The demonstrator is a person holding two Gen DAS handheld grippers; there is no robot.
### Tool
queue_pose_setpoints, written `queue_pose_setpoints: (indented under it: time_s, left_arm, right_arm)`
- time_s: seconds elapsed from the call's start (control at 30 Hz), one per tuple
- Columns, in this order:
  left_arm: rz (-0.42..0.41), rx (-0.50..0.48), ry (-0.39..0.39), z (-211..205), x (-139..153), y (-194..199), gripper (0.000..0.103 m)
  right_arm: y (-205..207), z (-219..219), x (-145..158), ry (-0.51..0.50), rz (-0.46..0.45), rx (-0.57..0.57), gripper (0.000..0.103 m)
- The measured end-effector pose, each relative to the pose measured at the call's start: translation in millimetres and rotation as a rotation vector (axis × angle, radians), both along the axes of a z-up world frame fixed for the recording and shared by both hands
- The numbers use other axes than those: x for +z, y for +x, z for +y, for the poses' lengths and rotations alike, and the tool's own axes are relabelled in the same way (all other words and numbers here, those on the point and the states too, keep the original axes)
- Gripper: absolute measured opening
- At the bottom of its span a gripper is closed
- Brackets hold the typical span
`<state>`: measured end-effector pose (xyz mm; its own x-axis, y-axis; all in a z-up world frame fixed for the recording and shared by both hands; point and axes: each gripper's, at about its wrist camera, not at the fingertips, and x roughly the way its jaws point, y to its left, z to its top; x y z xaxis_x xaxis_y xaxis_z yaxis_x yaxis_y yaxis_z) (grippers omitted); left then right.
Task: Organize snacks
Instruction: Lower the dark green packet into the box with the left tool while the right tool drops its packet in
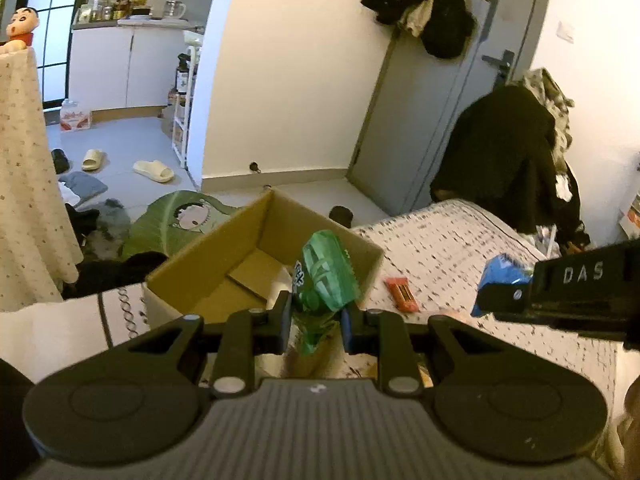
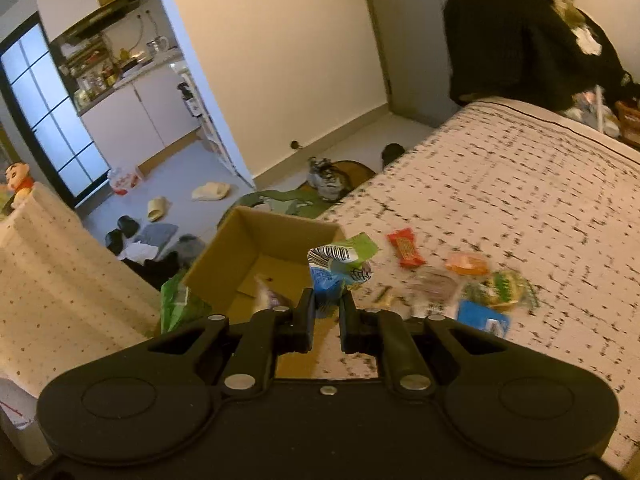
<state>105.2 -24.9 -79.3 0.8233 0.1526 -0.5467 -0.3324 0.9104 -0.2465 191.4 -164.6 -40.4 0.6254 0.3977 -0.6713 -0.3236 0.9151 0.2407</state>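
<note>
On the patterned bed (image 2: 500, 184), an open cardboard box (image 1: 256, 248) sits at the edge, with loose snacks scattered on the cover beside it. Left tongs (image 1: 316, 316) are clamped on a green snack bag (image 1: 326, 276), which hangs in the air over the near side of the box. Right tongs (image 2: 326, 312) are pinched on a blue and white snack packet (image 2: 336, 268), also lifted clear of the bed, just at the box's right corner. From the left wrist view, the right tongs appear at the right edge with the blue packet at their tip. Still lying on the bed are a red bar (image 2: 406, 248), an orange packet (image 2: 466, 264), a green and yellow packet (image 2: 500, 286) and a flat blue packet (image 2: 482, 318). Something small already lies in the box bottom, too blurred to name.
</note>
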Motion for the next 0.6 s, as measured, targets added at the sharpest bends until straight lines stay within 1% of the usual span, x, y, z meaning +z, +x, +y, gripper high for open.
queue_pose_setpoints:
  time_s: [0.2, 0.6]
  left_arm:
    - [-0.004, 0.025, -0.004, 23, 4, -1, 0.023]
    - [0.030, 0.076, -0.029, 62, 1, 12, 0.023]
  right_arm:
    - [-2, 20, 0, 0.003, -0.004, 0.023, 0.012]
    - [9, 45, -4, 0.016, 0.000, 0.075, 0.012]
